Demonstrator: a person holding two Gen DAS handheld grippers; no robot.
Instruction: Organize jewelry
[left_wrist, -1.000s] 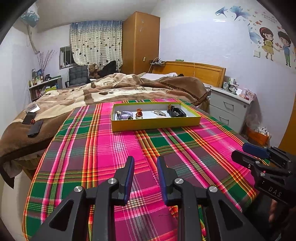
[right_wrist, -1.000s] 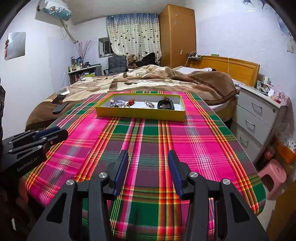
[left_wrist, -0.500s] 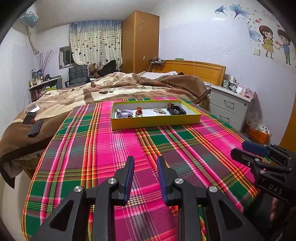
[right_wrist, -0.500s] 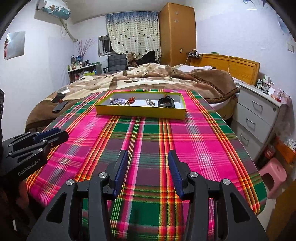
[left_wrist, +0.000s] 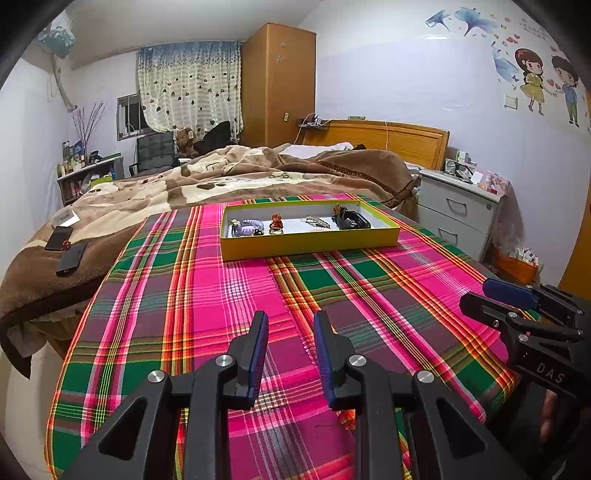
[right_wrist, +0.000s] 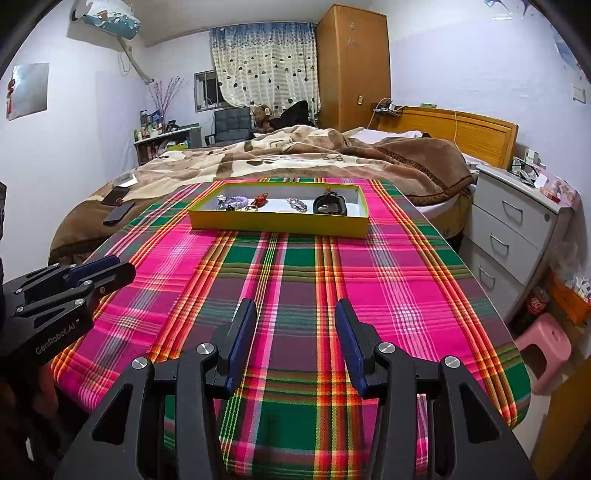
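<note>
A shallow yellow tray (left_wrist: 310, 244) (right_wrist: 277, 222) sits at the far end of the plaid-covered table. In it lie a purple bead bracelet (left_wrist: 246, 226) (right_wrist: 235, 201), a small red-orange ornament (left_wrist: 276, 222) (right_wrist: 260, 199), a silver piece (left_wrist: 315, 222) (right_wrist: 296, 203) and a black item (left_wrist: 351, 220) (right_wrist: 330, 205). My left gripper (left_wrist: 290, 325) is open and empty over the near table. My right gripper (right_wrist: 295, 314) is open wider and empty, also near the front edge. Each gripper shows in the other's view, the right one (left_wrist: 517, 306) and the left one (right_wrist: 85, 277).
The table carries a pink, green and red plaid cloth (left_wrist: 236, 295). Behind it is a bed with a brown blanket (left_wrist: 221, 181), with two phones (left_wrist: 66, 251) on its left side. A grey nightstand (right_wrist: 517, 229) and a pink stool (right_wrist: 546, 343) stand to the right.
Both grippers have drawn back slightly from the tray and stayed open. Nothing in the tray has moved.
</note>
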